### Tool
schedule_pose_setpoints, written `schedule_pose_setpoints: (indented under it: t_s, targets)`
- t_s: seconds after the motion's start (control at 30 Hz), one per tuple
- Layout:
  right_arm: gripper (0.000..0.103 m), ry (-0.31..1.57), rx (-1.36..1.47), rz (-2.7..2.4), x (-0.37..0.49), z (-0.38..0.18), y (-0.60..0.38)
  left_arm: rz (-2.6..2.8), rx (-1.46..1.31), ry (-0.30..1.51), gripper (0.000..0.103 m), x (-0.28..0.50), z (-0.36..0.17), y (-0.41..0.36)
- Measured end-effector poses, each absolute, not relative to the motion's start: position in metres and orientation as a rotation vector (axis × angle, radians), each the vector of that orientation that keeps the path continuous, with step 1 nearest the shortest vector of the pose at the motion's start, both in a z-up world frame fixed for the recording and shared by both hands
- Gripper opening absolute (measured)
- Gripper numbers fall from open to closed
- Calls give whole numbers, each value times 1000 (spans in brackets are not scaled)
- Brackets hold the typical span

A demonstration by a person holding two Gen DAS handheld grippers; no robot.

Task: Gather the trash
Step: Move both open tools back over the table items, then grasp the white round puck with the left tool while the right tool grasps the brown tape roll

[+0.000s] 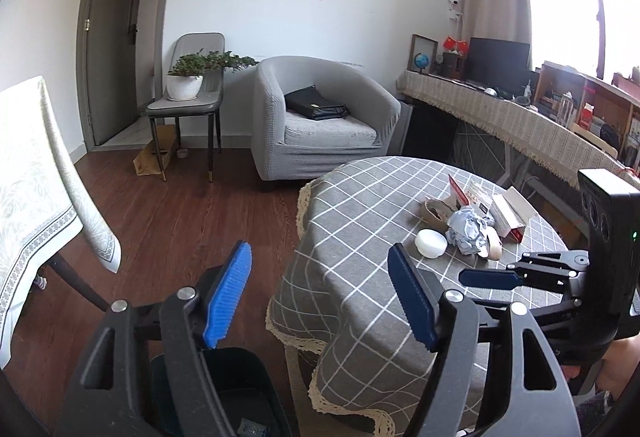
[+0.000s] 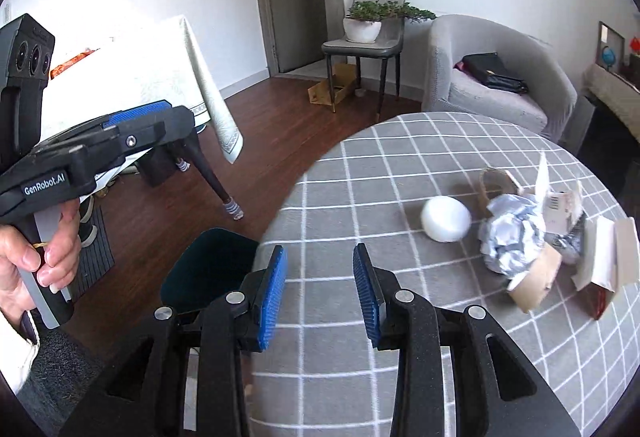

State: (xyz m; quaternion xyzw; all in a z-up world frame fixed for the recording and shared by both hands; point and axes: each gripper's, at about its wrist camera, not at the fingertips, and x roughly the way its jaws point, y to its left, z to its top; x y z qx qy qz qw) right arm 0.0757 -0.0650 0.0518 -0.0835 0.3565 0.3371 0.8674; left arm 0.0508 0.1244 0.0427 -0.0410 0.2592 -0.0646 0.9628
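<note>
A pile of trash lies on the round table with the grey checked cloth (image 1: 352,237) (image 2: 340,197): a white foam ball (image 1: 431,243) (image 2: 446,217), a crumpled grey-white paper wad (image 1: 468,231) (image 2: 512,237), a brown paper cup (image 2: 534,283), torn cardboard boxes (image 1: 512,213) (image 2: 604,269). My left gripper (image 1: 320,297) is open and empty, off the table's left edge, above a dark bin (image 1: 236,389). My right gripper (image 2: 320,293) is open and empty over the table's near part, left of the ball. The bin also shows in the right wrist view (image 2: 208,269).
A grey armchair (image 1: 320,121) with a black bag stands behind the table. A chair with a potted plant (image 1: 188,77) is by the door. A table with white cloth (image 1: 36,165) stands at left. A long cloth-covered desk (image 1: 520,121) runs along the right.
</note>
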Motion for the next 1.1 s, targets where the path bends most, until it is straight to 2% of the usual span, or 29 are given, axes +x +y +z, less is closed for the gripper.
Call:
schedule_pose_setpoints:
  t_s: [0.27, 0.67, 0.83, 0.93, 1.1]
  targets:
    - [35, 732, -123, 632, 91, 51, -127, -218, -30, 583, 75, 78, 23, 70]
    - [35, 740, -76, 619, 104, 45, -169, -276, 0, 647, 74, 116, 6, 19]
    - [35, 750, -50, 622, 108, 45, -181, -271, 18, 680, 73, 133, -4, 9]
    - [35, 759, -57, 624, 112, 43, -181, -278, 22, 707, 67, 143, -9, 5]
    - [35, 789, -55, 643, 115, 39, -180, -291, 55, 730, 66, 155, -14, -7]
